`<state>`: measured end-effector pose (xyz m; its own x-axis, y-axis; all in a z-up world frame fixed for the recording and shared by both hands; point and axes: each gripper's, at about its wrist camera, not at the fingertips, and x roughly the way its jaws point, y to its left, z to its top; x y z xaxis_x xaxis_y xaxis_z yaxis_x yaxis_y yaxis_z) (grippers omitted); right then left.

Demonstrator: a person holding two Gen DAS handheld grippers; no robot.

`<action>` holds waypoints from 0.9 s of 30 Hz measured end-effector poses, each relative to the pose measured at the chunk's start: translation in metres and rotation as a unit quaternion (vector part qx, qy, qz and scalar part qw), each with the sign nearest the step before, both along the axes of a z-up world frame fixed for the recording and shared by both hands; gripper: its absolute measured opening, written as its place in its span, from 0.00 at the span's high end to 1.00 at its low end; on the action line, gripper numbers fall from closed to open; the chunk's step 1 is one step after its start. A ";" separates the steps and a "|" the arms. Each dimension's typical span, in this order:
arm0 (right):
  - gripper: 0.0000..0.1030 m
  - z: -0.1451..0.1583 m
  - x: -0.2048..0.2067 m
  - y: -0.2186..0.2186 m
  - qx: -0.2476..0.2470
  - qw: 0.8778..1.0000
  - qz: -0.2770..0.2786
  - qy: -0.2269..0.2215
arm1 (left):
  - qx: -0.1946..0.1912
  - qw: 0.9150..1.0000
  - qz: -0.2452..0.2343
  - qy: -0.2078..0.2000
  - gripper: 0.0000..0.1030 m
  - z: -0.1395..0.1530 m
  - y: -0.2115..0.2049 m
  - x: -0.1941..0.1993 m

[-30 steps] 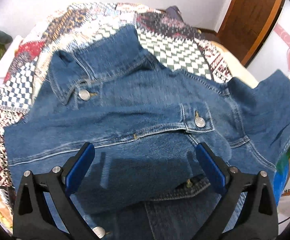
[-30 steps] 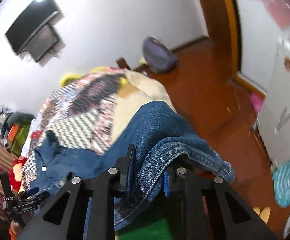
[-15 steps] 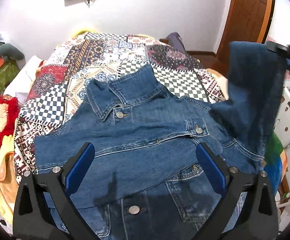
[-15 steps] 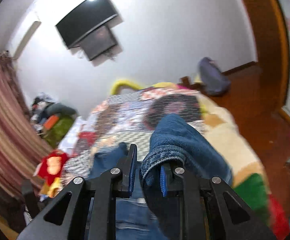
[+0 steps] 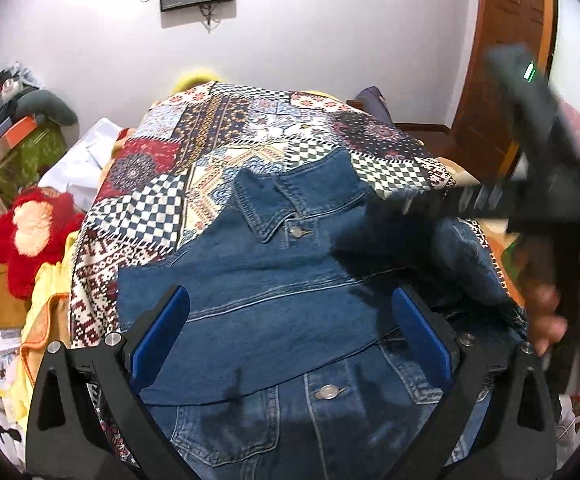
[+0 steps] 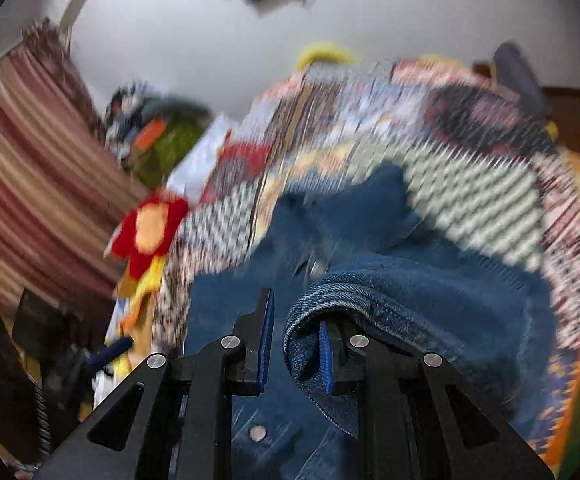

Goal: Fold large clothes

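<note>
Lying front-up on a patchwork bedspread (image 5: 226, 148), a denim jacket (image 5: 274, 280) has its collar (image 5: 290, 196) toward the far wall and one sleeve folded across its chest. The left gripper (image 5: 290, 328) hangs over the near part of the jacket with its blue pads set wide apart and nothing between them. At the right of the left wrist view, the right gripper (image 6: 294, 344) reaches in over the jacket, blurred, with a hand (image 5: 546, 312) around its handle. In its own blurred view, its jaws are nearly together, clamped on a thick fold of the jacket's denim that drapes over the right finger. A red stuffed toy (image 5: 30, 232) sits left of the bed.
</note>
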<state>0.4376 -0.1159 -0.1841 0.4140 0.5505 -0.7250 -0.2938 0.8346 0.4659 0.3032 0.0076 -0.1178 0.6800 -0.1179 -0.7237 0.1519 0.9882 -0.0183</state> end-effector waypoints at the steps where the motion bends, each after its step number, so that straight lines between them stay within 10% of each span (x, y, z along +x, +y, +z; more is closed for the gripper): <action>1: 0.83 -0.011 -0.001 0.006 -0.008 1.000 0.010 0.013 | -0.003 1.000 0.003 0.002 0.01 -0.001 0.003 -0.001; 17: 0.83 -0.059 -0.055 -0.024 -0.046 0.989 0.056 0.131 | -0.004 1.000 0.003 0.020 0.01 -0.010 -0.001 -0.007; 27: 0.83 -0.009 -0.077 -0.118 -0.102 0.994 -0.029 0.024 | 0.062 0.995 -0.063 0.041 0.01 -0.021 -0.060 0.027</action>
